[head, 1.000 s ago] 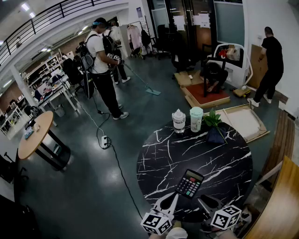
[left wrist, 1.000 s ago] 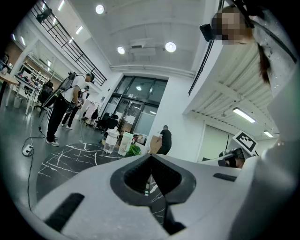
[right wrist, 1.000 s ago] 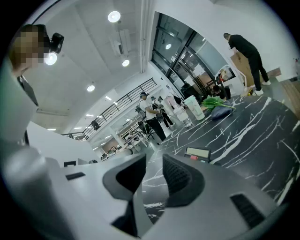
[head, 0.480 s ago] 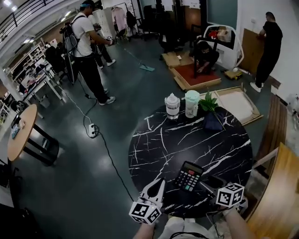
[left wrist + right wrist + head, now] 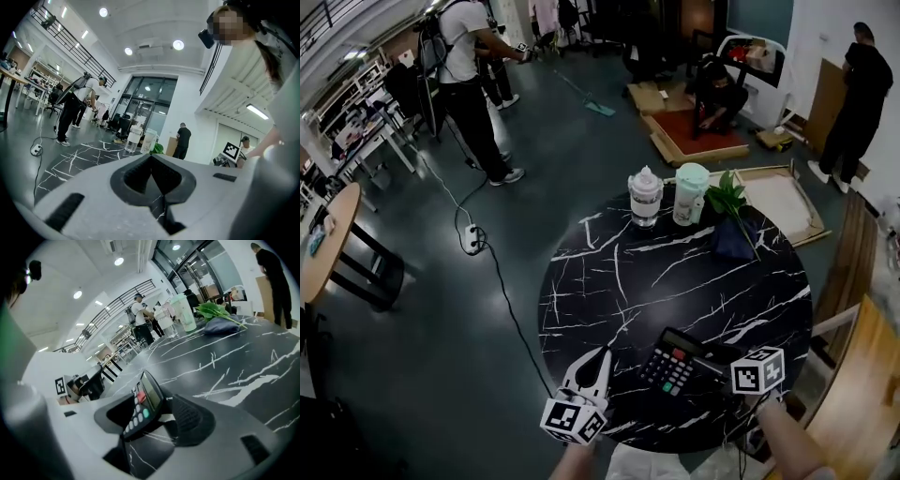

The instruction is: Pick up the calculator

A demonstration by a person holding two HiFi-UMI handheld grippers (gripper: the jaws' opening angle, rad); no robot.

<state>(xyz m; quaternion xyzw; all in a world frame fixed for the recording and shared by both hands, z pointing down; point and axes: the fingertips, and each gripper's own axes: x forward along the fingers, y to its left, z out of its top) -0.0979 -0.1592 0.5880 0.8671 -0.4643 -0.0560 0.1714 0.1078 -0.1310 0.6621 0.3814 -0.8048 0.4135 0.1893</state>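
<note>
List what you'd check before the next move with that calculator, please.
1. Calculator between the right gripper jaws: ok, they are closed on it.
2. Hold well centred: not ok, it is gripped near one end and sits tilted.
3. Calculator clear of the table: cannot tell.
4. Left gripper out of the way: ok, shut, empty, off to the calculator's left.
5. Bottle, cup and plant out of the path: ok, all at the far edge.
</note>
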